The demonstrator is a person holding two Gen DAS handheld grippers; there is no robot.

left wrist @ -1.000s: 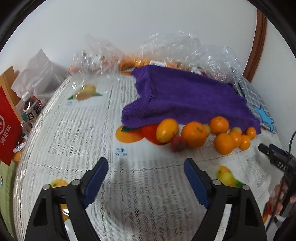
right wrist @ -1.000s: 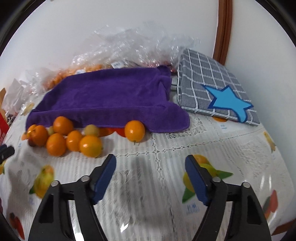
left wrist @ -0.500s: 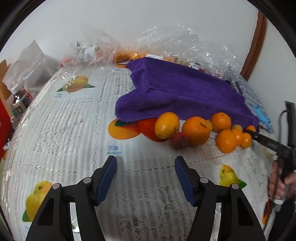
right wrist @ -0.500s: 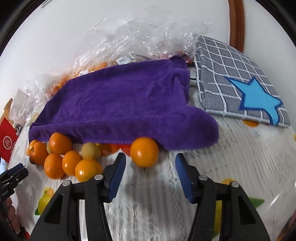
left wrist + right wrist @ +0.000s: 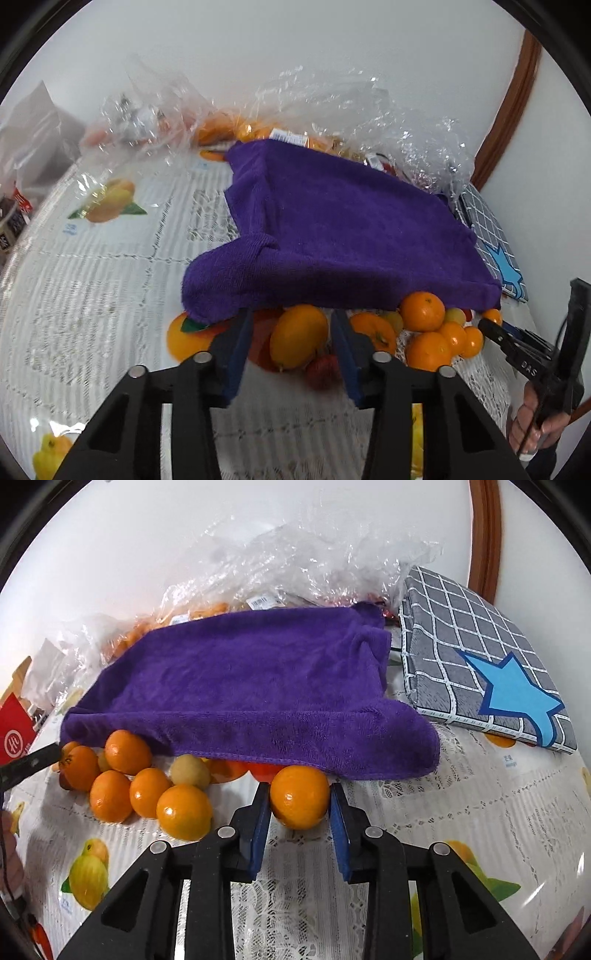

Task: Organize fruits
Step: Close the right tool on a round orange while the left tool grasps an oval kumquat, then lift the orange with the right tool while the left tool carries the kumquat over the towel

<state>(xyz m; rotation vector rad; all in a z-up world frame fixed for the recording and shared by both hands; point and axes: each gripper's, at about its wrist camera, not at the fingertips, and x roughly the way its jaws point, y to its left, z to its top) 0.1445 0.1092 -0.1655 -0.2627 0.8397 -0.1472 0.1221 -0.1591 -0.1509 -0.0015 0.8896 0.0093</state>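
A row of oranges and small fruits lies along the front edge of a purple towel, also seen in the right wrist view. My left gripper is open, its blue pads on either side of an oval yellow-orange fruit, with gaps both sides. A small red fruit and an orange lie just right of it. My right gripper has its pads against both sides of a round orange on the table. Several more oranges lie to its left.
The table has a white lace cloth with printed fruit. Clear plastic bags of fruit lie behind the towel by the wall. A grey checked cushion with a blue star is at the right. A red box stands far left.
Both grippers have moved forward to the fruit row and narrowed. The left now straddles the oval fruit; the right has closed onto the round orange.
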